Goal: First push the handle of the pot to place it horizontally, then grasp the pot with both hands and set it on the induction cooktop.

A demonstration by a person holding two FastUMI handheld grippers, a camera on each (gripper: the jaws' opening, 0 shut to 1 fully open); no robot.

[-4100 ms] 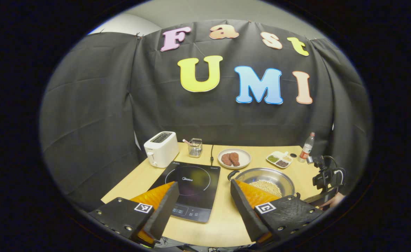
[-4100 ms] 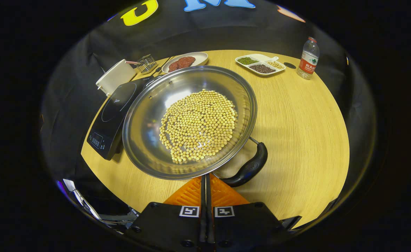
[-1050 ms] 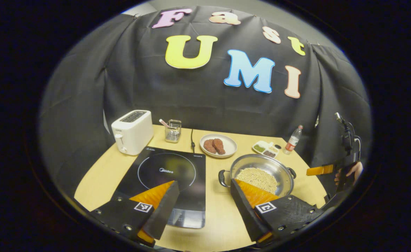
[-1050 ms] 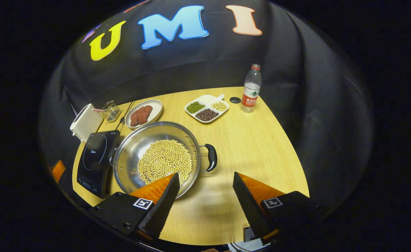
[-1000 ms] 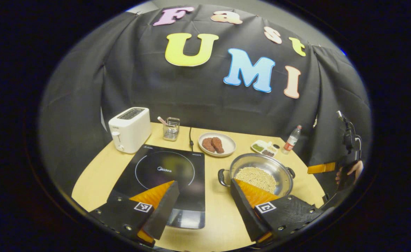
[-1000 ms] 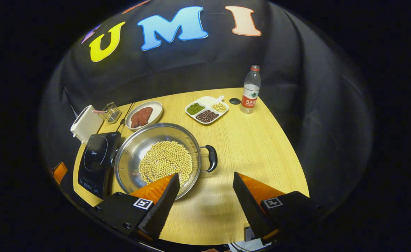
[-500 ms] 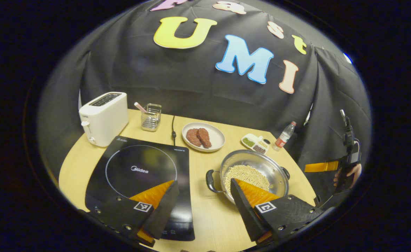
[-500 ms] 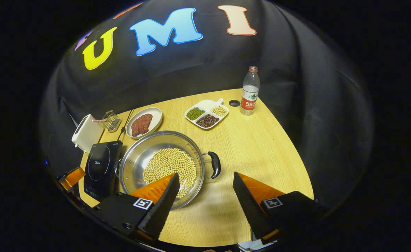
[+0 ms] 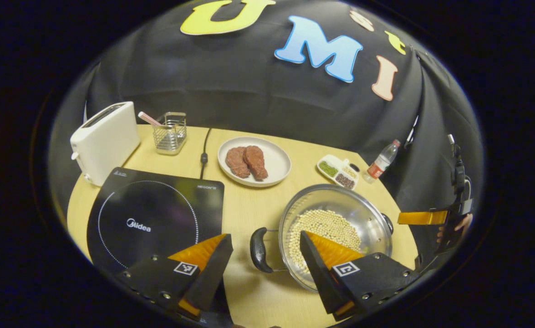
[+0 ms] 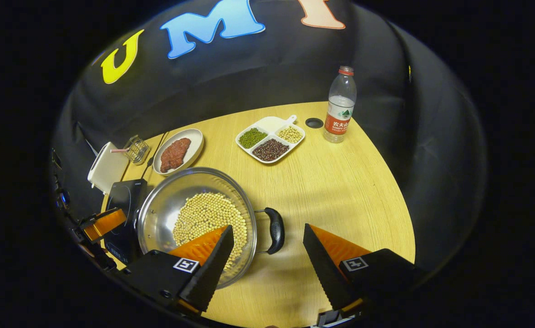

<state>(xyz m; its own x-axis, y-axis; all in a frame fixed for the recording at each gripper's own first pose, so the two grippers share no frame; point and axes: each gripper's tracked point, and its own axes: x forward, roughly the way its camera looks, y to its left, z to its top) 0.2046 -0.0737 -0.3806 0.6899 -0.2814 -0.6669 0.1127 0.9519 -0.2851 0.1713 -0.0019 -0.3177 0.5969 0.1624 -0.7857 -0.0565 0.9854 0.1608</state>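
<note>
Both tools hang spread wide and empty, the left tool (image 9: 263, 255) framing one black pot handle (image 9: 258, 249), the right tool (image 10: 265, 248) framing the other handle (image 10: 276, 230), the bean-filled pot (image 10: 176, 205) resting on the bench (image 10: 340, 182) beside the induction cooktop (image 9: 149, 214).

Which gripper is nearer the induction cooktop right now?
Left. The left gripper hangs open at the induction cooktop's near edge, beside the pot; the right gripper is across the pot from it.
</note>
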